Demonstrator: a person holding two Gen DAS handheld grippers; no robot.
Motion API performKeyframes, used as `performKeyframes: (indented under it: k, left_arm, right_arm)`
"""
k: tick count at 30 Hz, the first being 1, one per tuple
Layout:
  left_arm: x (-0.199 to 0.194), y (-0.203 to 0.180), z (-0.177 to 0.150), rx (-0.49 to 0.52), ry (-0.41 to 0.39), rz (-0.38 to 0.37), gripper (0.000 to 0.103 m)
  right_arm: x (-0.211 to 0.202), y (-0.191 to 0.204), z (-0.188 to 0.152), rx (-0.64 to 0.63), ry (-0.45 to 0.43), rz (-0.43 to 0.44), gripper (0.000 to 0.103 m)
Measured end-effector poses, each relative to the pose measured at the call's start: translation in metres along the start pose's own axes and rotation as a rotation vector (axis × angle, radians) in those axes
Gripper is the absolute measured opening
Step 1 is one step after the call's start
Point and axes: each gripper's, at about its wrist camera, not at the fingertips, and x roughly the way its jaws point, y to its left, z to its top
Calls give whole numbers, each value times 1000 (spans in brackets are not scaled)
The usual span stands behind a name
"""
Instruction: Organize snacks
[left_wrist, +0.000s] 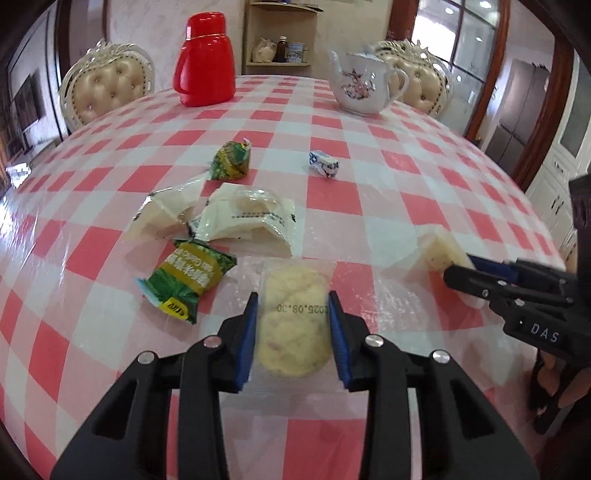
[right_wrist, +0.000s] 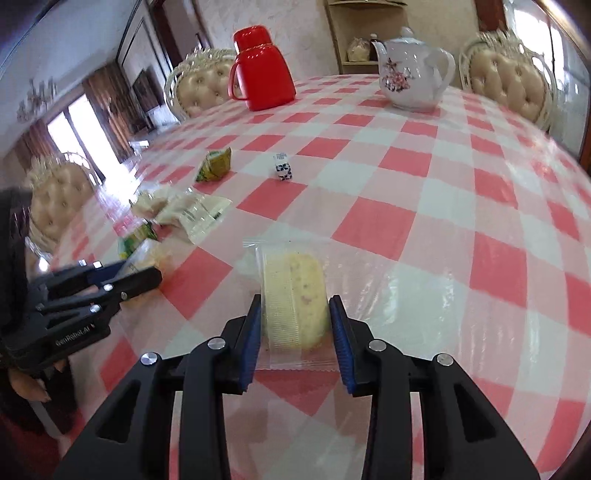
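My left gripper (left_wrist: 291, 299) is shut on a pale round pastry in a clear wrapper (left_wrist: 293, 325) with a printed date, held just above the checked tablecloth (left_wrist: 406, 177). My right gripper (right_wrist: 295, 301) is shut on a second clear-wrapped pastry (right_wrist: 295, 280), seen partly edge-on. The right gripper (left_wrist: 458, 267) also shows at the right of the left wrist view, with its pastry (left_wrist: 441, 251) at the tips. Loose snacks lie ahead on the left: a green packet (left_wrist: 188, 280), two white packets (left_wrist: 251, 218), another green packet (left_wrist: 231, 160) and a small blue-and-white sweet (left_wrist: 324, 164).
A red thermos jug (left_wrist: 205, 59) and a flowered white teapot (left_wrist: 364, 83) stand at the far side of the table. Padded chairs (left_wrist: 103, 85) ring the far edge, with a shelf unit (left_wrist: 280, 33) behind. A hand (right_wrist: 29, 384) holds the left gripper (right_wrist: 147, 271).
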Motion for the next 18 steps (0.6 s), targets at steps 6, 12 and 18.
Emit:
performKeyframes:
  k: [6, 12, 18]
  left_arm:
    - [-20, 14, -7, -85, -27, 21, 36]
    - [-43, 17, -23, -130, -67, 11, 36]
    - [-58, 19, -41, -159, -93, 9, 36]
  right_arm:
    - [-14, 2, -7, 91, -34, 65, 36]
    - [-25, 29, -27, 87, -56, 65, 36]
    - [-32, 55, -48, 73, -60, 78, 36]
